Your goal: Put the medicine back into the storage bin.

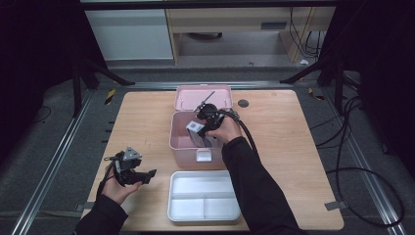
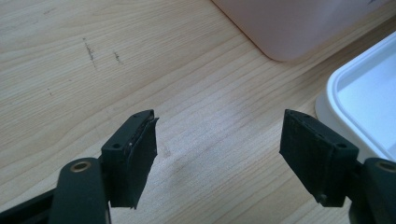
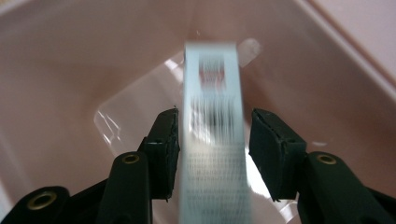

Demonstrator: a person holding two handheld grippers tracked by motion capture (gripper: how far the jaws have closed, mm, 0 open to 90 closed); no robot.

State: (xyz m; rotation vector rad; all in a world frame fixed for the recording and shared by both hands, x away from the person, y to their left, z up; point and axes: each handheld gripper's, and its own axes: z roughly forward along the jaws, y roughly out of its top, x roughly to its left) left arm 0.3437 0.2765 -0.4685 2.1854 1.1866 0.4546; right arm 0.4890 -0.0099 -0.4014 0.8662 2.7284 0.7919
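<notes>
Your right gripper (image 1: 204, 128) is down inside the open pink box (image 1: 182, 144) in the middle of the table (image 1: 284, 147), lid (image 1: 188, 97) flipped back behind it. A small white carton (image 3: 212, 135) with printed text stands between its jaws, blurred in the right gripper view. There's a thin gap on each side of the carton, so the pads aren't pressing on it: jaws partly open, nothing held. The carton sits upright inside the box, above its clear glossy bottom.

Your left gripper (image 1: 139, 176) rests low over bare wood at the front left, well apart from the box. Its jaws are spread wide and empty; the left gripper view shows plain tabletop between them. A white divided tray (image 1: 175, 208) lies just in front of the pink box, to the right of your left hand (image 1: 117, 188).
</notes>
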